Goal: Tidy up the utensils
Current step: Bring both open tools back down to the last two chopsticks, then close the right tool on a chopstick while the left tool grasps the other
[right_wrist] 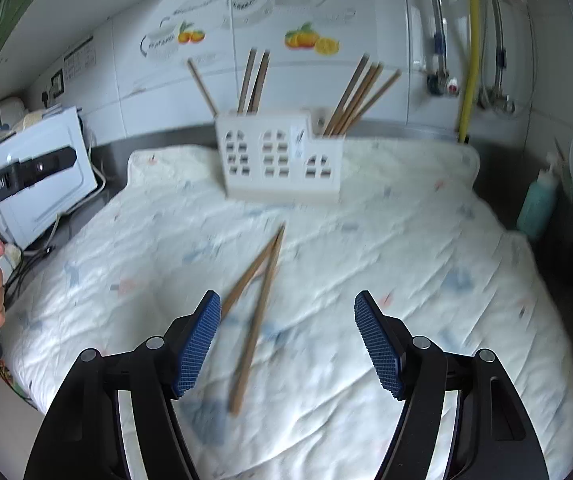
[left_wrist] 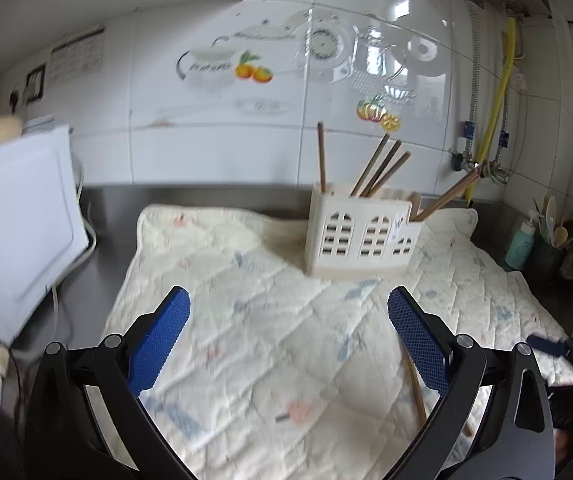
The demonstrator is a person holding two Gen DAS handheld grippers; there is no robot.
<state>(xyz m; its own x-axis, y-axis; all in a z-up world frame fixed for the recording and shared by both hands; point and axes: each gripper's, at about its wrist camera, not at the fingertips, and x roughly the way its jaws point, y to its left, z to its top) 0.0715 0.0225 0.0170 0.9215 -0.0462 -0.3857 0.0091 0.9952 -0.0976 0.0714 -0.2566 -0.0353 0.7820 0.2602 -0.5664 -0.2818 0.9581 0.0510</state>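
Right tongs (right_wrist: pixel 287 336) spread — loose chopsticks (right_wrist: pixel 256 308) between them, left tongs (left_wrist: pixel 289 336) empty.

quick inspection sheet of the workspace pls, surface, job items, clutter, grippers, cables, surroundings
surface: quilted cloth spread over a steel counter.
job's things: white utensil holder upright on the cloth, chopsticks standing in it; two loose chopsticks lying on the cloth.
clutter: teal bottle and a utensil pot at the counter's right end.
grippers: left gripper open, empty; right gripper open, above the loose chopsticks.
cables: cords beside the white appliance.
surroundings: tiled wall, yellow hose.
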